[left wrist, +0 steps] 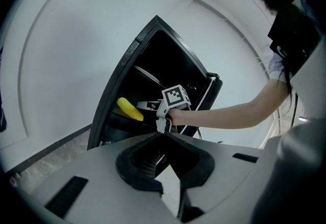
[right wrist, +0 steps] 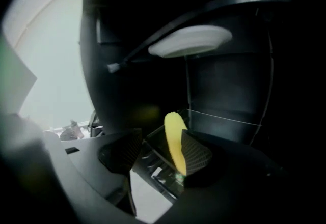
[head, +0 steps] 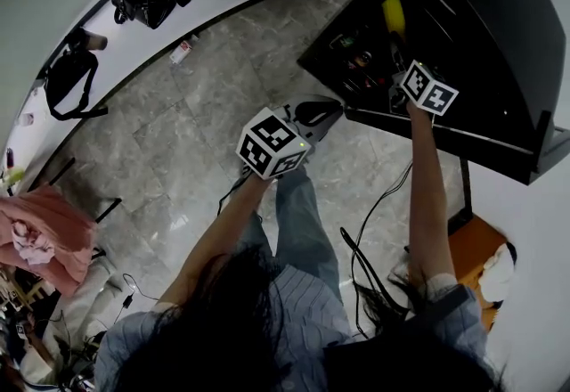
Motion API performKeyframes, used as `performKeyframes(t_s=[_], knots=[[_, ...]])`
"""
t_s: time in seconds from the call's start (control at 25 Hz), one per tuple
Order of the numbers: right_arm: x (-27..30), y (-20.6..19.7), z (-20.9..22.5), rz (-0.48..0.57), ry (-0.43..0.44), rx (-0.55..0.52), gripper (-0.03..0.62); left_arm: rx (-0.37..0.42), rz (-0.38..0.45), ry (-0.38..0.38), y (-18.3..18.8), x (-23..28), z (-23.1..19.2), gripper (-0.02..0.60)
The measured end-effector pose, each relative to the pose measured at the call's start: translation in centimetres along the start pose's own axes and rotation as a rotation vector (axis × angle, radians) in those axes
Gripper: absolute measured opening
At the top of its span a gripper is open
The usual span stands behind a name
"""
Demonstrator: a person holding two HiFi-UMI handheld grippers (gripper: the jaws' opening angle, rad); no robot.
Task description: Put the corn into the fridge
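Nearest us, our left gripper [head: 312, 114] hangs over the stone floor [head: 205, 78], short of the fridge [head: 485, 20]. Its tongs are pressed together at the tips and hold nothing. It has no job at this step, so we would keep it low and out of the right arm's way.

Further out, our right gripper [right wrist: 155, 141] reaches into the open fridge with its tongs spread wide. The corn [right wrist: 174, 139] is already inside. In the left gripper view it lies on a dark shelf [left wrist: 109, 118] just ahead of the right gripper, and in the right gripper view it sits close against the right-hand pad [right wrist: 196, 154], well apart from the other. We cannot tell whether that pad touches it.

We judge the placing nearly done, with only the letting go and backing out left. To do it well, we would:

- keep the tongs spread
- ease the gripper slightly away from the corn's side so the ribbed pad does not drag it
- draw straight back along the way in, without lifting into the glass shelf [right wrist: 224, 117] deeper in the fridge

A round cob may roll on a flat shelf, so we would check that it lies at rest.
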State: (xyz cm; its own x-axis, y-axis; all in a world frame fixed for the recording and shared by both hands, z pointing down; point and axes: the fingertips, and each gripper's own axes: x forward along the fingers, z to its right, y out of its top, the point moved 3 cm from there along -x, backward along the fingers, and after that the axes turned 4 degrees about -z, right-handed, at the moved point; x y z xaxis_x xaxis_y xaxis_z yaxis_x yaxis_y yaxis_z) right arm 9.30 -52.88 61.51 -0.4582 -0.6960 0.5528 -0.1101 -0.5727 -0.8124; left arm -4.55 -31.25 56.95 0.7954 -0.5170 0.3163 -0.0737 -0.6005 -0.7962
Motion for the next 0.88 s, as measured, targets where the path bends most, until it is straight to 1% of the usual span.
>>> performKeyframes(t_s=[0.2, 0.36, 0.56, 0.88], knots=[[-4.3, -0.4, -3.0, 0.035, 0.045, 0.016, 0.247, 0.025, -0.006, -0.025, 0.6, -1.1, 1.7, 0.009], [-7.9, -0.1, -6.3, 0.074, 0.097, 0.040, 0.247, 0.007, 0.022, -0.032, 1.2, -2.5, 3.0, 0.009], [-12.7, 0.2, -9.6, 0.107, 0.105, -0.012, 0.247, 0.009, 0.011, -0.043, 1.5, -4.0, 4.9, 0.009], [-18.5, 1.8, -15.1, 0.190, 0.135, -0.004, 0.241, 0.021, 0.013, -0.078, 2.1, -6.8, 7.6, 0.009]])
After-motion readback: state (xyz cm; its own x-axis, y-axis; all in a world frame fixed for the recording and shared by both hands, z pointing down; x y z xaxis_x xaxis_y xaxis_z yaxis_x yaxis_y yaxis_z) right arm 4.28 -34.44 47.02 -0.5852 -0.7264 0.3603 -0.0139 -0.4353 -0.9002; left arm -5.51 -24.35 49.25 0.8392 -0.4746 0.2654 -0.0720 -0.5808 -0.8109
